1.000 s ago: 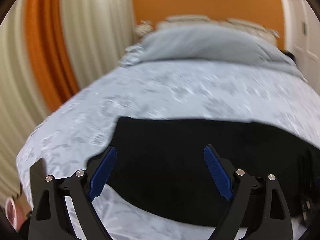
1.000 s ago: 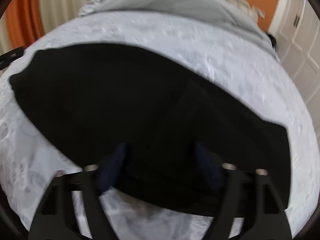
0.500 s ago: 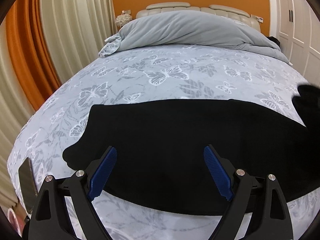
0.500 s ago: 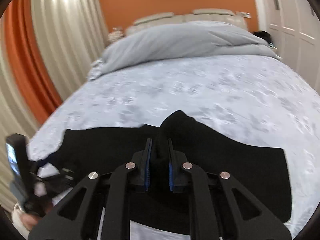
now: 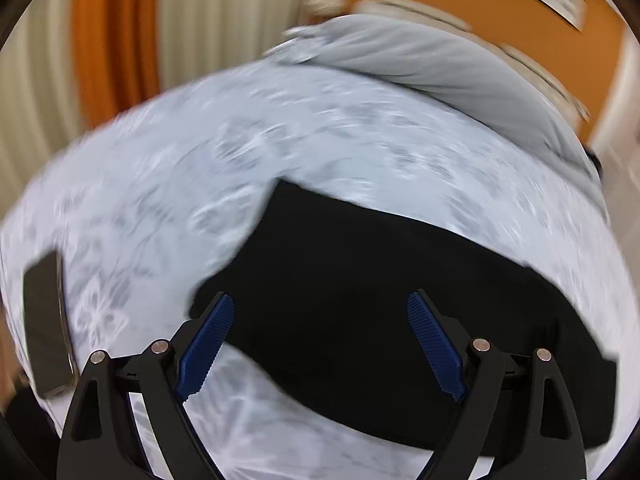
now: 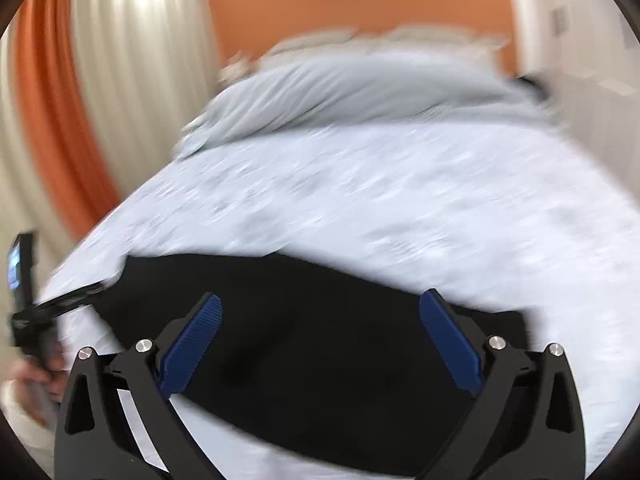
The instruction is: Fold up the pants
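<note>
We are hovering both claws, left (image 5: 320, 344) and right (image 6: 320, 340), spread wide and gripping nothing, over the pants (image 5: 400, 300); pinching one layer risks dragging the fold apart.

Right hand-held gripper (image 6: 320, 340) spread wide, black pants (image 6: 320, 344) beneath

The bed (image 5: 168, 184) carries a pale sheet (image 6: 400, 200) with a blurred grey print. Black pants (image 5: 380, 300) lie flat on the sheet near the front edge, forming a wide band across it. A grey duvet (image 5: 420, 64) is bunched at the head end, well apart from the pants. Both views are motion-blurred; finer detail cannot be determined.
</note>
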`<control>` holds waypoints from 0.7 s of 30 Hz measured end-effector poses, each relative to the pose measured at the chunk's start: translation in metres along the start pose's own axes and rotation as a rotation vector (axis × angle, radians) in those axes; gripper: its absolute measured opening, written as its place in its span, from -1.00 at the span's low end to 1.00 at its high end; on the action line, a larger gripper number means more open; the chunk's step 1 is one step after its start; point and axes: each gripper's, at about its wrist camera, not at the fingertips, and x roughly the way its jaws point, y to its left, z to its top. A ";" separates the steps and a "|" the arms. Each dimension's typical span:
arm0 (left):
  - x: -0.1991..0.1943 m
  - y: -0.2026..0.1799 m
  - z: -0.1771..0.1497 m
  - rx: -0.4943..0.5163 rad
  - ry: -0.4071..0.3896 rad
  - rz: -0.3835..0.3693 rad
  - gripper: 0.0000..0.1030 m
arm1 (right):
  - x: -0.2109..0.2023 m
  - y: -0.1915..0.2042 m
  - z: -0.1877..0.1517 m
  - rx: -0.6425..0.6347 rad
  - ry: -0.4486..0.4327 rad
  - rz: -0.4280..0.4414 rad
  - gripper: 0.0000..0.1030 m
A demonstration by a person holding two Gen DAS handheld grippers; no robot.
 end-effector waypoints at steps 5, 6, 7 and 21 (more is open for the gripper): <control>0.049 0.063 -0.010 -0.334 0.229 -0.118 0.68 | 0.010 -0.039 -0.010 0.119 0.095 -0.050 0.90; 0.058 0.073 -0.015 -0.408 0.250 -0.156 0.68 | 0.010 -0.046 -0.014 0.130 0.109 -0.041 0.90; 0.053 0.078 -0.015 -0.449 0.196 -0.180 0.69 | 0.009 -0.049 -0.017 0.138 0.125 -0.036 0.90; -0.016 -0.014 0.006 -0.176 -0.074 -0.341 -0.71 | 0.001 -0.046 -0.016 0.132 0.098 -0.046 0.90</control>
